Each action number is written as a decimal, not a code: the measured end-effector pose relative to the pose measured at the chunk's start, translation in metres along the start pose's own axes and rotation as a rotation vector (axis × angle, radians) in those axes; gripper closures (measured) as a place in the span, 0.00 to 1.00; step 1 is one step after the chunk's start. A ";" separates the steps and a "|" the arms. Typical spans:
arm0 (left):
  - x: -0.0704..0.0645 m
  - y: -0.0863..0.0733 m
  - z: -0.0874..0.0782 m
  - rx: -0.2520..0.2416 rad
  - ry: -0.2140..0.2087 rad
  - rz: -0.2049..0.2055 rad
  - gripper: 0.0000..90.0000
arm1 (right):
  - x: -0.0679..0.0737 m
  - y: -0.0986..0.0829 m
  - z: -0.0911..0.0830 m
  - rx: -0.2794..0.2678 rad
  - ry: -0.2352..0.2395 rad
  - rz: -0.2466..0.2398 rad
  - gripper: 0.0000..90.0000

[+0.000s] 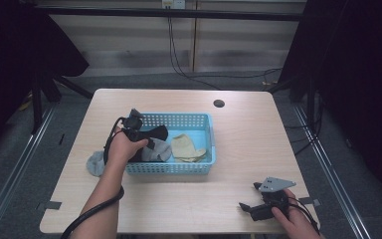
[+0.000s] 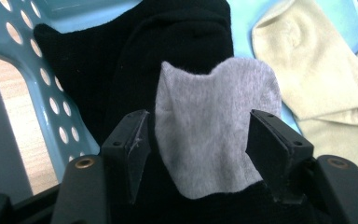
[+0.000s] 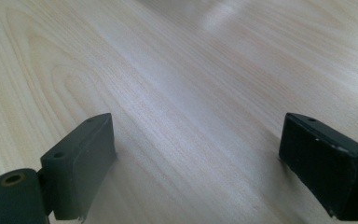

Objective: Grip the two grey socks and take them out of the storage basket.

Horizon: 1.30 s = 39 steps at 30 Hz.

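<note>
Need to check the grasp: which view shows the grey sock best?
The left gripper view: the grey sock lies large between the open left tool. The high view shows it small, partly hidden by the hand.

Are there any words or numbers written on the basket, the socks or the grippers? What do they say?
None can be read.
Light blue plastic basket with holes: no label visible.
Grey sock, black sock, cream sock: plain fabric, no print.
Left gripper and right gripper: black jaws bear no markings.
Pale wooden table: no writing.
</note>
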State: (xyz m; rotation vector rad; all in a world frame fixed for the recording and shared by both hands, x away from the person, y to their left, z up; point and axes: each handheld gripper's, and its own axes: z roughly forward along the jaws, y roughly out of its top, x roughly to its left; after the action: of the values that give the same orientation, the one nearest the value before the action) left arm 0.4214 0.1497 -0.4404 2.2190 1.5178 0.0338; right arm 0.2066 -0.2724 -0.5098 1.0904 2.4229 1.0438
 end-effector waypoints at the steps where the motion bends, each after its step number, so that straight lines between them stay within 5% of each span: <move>1: 0.000 0.001 0.000 0.005 -0.007 -0.006 0.44 | 0.000 0.000 0.000 -0.001 0.001 -0.002 0.11; 10: -0.003 0.003 0.009 0.038 0.025 0.003 0.55 | 0.000 0.000 0.000 -0.001 0.000 -0.001 0.11; 19: -0.009 0.006 0.006 0.102 0.026 0.017 0.93 | 0.000 0.000 0.000 -0.001 0.001 -0.001 0.11; 39: -0.014 0.021 -0.040 0.098 -0.020 0.017 0.95 | 0.000 0.000 0.000 -0.003 0.000 -0.003 0.11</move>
State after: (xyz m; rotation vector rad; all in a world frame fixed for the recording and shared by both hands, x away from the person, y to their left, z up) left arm 0.4239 0.1447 -0.3934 2.3012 1.5198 -0.0589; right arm 0.2069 -0.2725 -0.5098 1.0859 2.4216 1.0459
